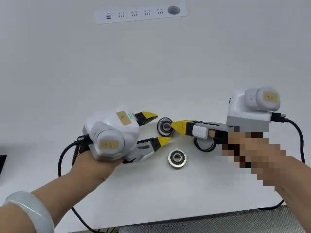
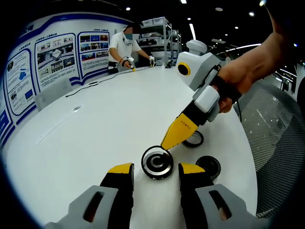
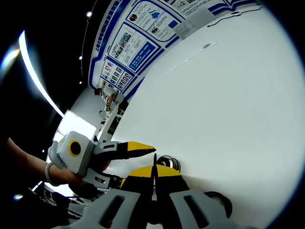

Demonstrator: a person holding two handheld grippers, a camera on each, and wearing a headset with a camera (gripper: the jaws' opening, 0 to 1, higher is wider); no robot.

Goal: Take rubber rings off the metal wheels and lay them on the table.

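Observation:
A metal wheel with a black rubber ring [image 1: 165, 127] [image 2: 157, 162] [image 3: 167, 162] rests on the white table between the spread jaws of my left gripper [image 1: 154, 128] [image 2: 156, 171], which is open and does not grip it. My right gripper [image 1: 176, 127] [image 2: 167, 143] [image 3: 155, 171] is shut, and its yellow tips meet the wheel's rim from the right. Whether they pinch the ring is hidden. A second wheel [image 1: 177, 158] [image 2: 208, 166] lies flat nearer me. A loose black rubber ring [image 1: 205, 144] [image 2: 193, 139] lies on the table under the right gripper.
A white power strip [image 1: 141, 13] lies at the far side of the table. Black cables trail from both grippers toward the front edge [image 1: 194, 218]. A dark object [image 1: 1, 162] sits at the left edge. Far along the table a person [image 2: 126, 47] works.

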